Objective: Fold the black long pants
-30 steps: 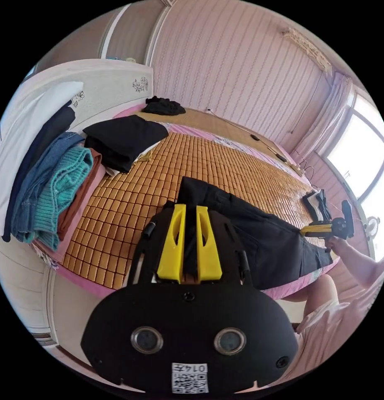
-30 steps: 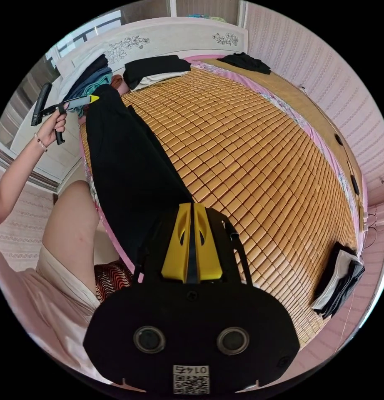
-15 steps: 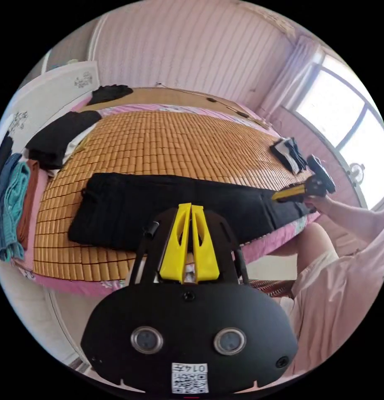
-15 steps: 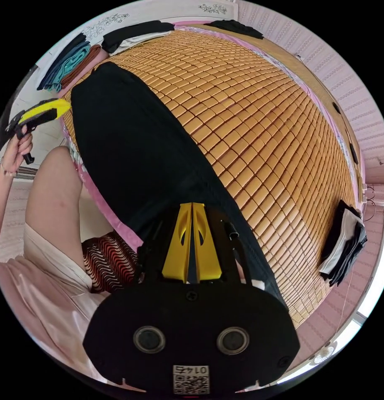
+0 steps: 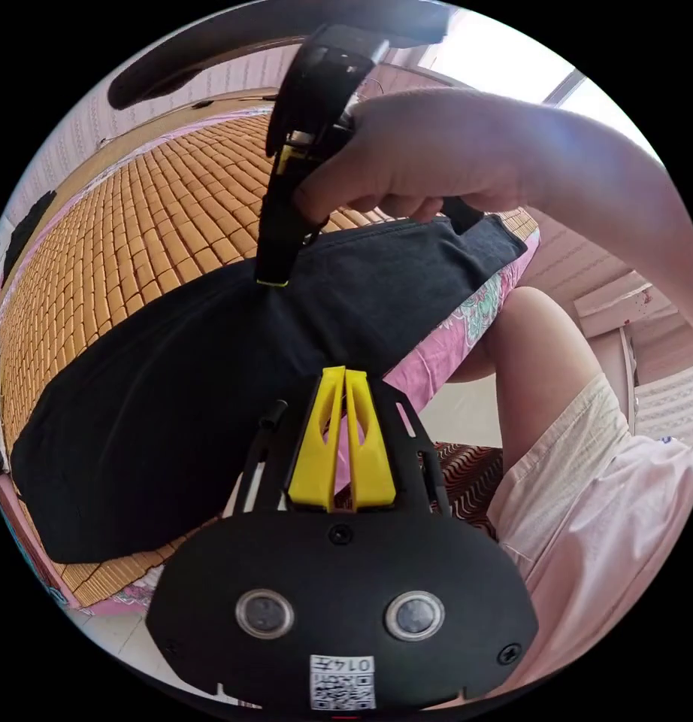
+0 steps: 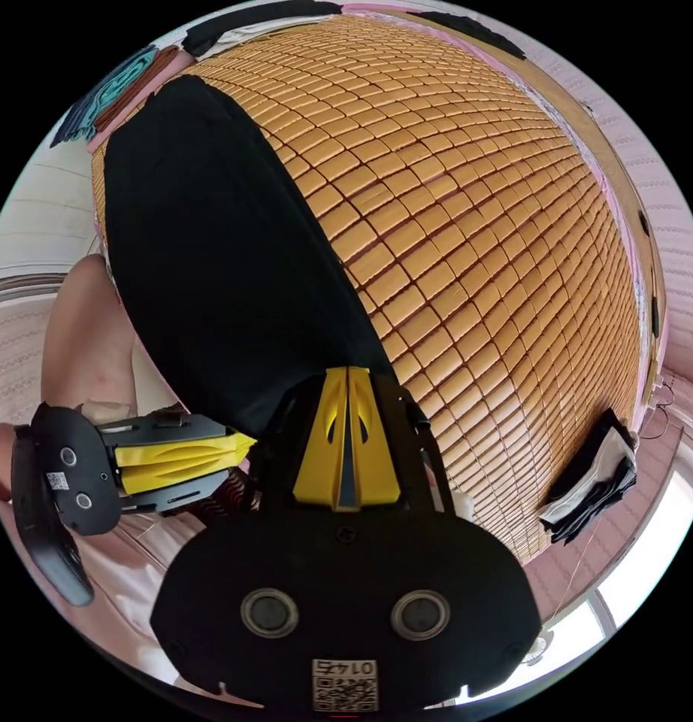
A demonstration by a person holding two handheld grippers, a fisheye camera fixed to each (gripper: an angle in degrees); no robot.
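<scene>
Your black long pants (image 6: 226,248) lie flat and stretched out along the near edge of the bed, on the woven bamboo mat (image 6: 467,248), with one end reaching the mat's edge beside your leg (image 5: 527,353).

Your right claw (image 6: 347,376) sits at the near end of the pants, its yellow jaws closed together with a dark strip between them; you cannot tell for certain from its own view whether that strip is cloth. In the left gripper view the same right claw (image 5: 275,280) comes down from your hand (image 5: 414,162) with its tip touching the pants, and the fabric puckers slightly there.

Your left claw (image 5: 345,376) is clenched with nothing between its jaws, held just off the mat's edge over the pink bed sheet (image 5: 444,342). From the right gripper view it (image 6: 245,445) lies sideways, close beside the right claw.

Folded clothes (image 6: 594,481) rest at the mat's far side from the pants, and more stacked garments (image 6: 110,94) lie beyond the pants' other end.
</scene>
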